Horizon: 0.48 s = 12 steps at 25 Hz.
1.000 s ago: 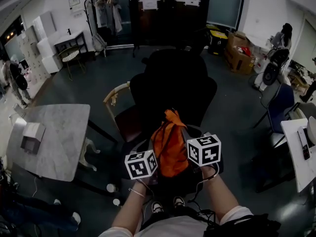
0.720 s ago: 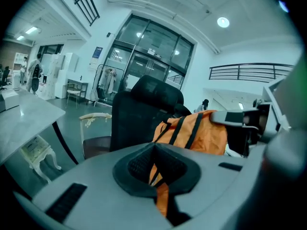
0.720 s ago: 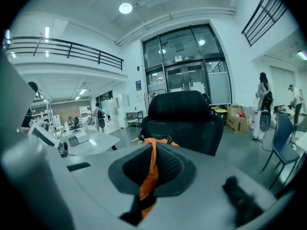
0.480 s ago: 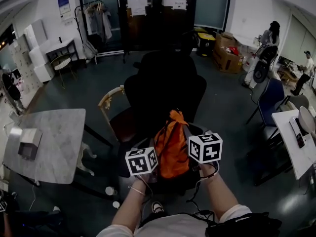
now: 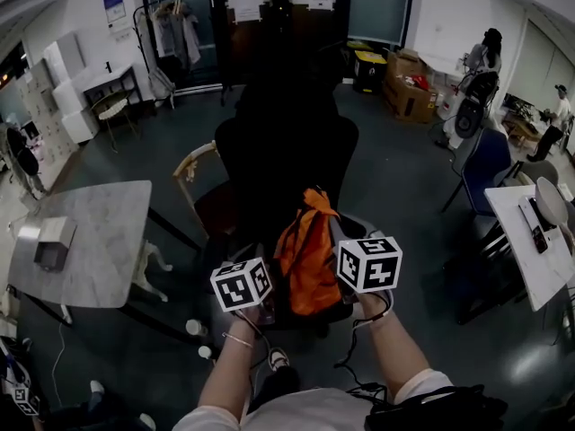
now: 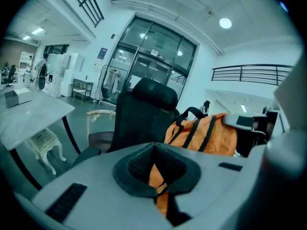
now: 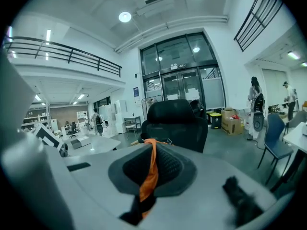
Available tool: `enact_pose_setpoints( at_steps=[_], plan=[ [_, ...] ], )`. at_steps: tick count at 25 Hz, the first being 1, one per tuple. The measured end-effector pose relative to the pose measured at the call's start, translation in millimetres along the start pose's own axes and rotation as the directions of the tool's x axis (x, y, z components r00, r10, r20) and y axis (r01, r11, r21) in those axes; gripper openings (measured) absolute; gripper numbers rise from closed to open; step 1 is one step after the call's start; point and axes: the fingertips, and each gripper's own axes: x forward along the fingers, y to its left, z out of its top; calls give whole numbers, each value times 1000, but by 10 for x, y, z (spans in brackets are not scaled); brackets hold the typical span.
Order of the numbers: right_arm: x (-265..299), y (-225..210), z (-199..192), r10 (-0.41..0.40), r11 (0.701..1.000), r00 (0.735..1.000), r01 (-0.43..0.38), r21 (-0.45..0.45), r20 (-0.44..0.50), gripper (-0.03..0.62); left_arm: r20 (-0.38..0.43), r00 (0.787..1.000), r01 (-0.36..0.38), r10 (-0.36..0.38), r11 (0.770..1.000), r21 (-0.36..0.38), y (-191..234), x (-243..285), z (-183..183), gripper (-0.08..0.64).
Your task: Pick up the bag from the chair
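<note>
An orange bag [image 5: 308, 260] with black straps hangs between my two grippers, in front of the black office chair [image 5: 283, 151]. My left gripper [image 5: 262, 308] is shut on orange fabric and a black strap at the bag's left side, and the bag body [image 6: 206, 133] bulges to its right. On the bag's right side, my right gripper [image 5: 349, 281] is shut on an orange strap [image 7: 151, 169]. Whether the bag's bottom touches the seat is hidden. The chair's back [image 7: 177, 123] stands behind both sets of jaws.
A marble table [image 5: 85, 241] with a small box stands at the left, a wooden chair [image 5: 202, 173] beside the office chair. At the right are a blue chair [image 5: 485, 164] and a white table [image 5: 539, 250]. Cardboard boxes [image 5: 409, 88] and people are at the far right.
The head view has swung a little and the room has slid in it. The left gripper's cube sits lower and further left. Both grippers still hold the bag.
</note>
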Motion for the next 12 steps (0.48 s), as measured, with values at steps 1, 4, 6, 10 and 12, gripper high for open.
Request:
enact_pose_setpoints(
  at_steps=[1,4,6,10,12],
  plan=[
    [-68,1,-16,3,1000,1000,-3,0,1,35,8,1000,-3,3,1000,2,-53,-70,-16,11],
    [-297,-16,-60,7,1000,1000,-7,5,4,35,25,1000,-12,11,1000,27,-197,-284,-68,11],
    [-466,-29,-111,2,1000,1000,-2,19,8,35,22,1000,-12,11,999,47,-267,-423,-153,11],
    [-714,28,-192,11,1000,1000,-12,29,23,35,28,999,-35,34,998,53,-297,-694,-304,11],
    [-851,51,-237,13,1000,999,-14,24,29,35,30,999,-40,39,998,51,-332,-793,-380,11]
  ],
)
